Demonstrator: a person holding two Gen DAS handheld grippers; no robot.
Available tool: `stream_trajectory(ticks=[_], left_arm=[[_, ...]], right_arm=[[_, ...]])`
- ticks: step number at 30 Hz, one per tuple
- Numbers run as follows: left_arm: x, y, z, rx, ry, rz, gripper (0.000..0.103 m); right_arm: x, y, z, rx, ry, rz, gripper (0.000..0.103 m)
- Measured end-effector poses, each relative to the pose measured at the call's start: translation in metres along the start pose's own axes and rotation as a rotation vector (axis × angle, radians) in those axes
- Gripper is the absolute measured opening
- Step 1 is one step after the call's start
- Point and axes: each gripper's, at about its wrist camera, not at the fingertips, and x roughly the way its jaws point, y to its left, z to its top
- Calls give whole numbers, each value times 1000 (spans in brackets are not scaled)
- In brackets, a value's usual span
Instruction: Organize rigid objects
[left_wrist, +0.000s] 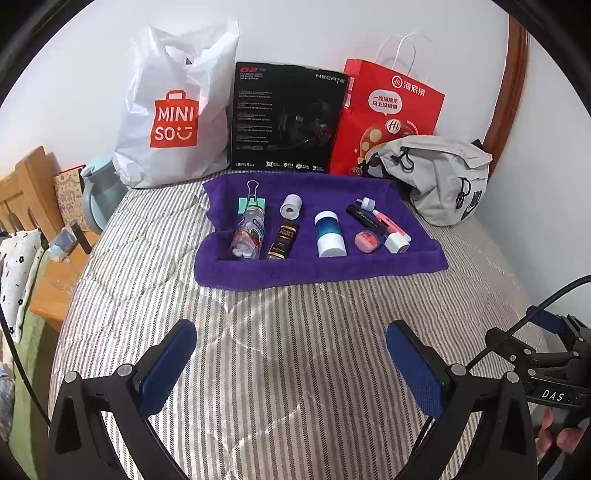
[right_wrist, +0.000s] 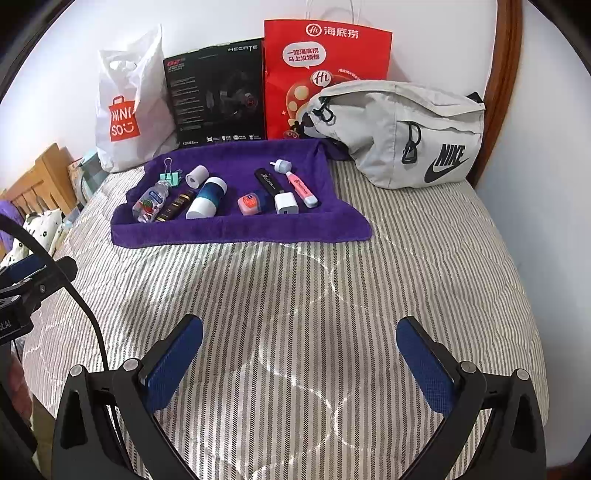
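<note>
Striped bed, purple towel at its far side, small rigid items lined on it: blue-white jar, white charger. Left gripper and right gripper hang back, jaws released, empty. Fits either sorted or awaiting sort.

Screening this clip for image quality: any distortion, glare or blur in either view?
Left wrist view: strong fisheye bending with dark corner vignette, glossy sheen on the striped quilted bedcover, items on the purple terry towel sharp. Right wrist view: same barrel curve, similar sheen patches on the bedcover, grey fabric waist bag in focus, no motion blur.
</note>
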Motion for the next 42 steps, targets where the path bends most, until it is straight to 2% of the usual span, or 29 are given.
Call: stream_trajectory(ticks=[8,42], left_arm=[[-6,-1,-2,42,-6,84,103],[-7,5,-2,45,14,94,103]], right_arm=[[-12,2,2,-3,-28,9,103],[-19,2,4,-10,-31,-4,103]])
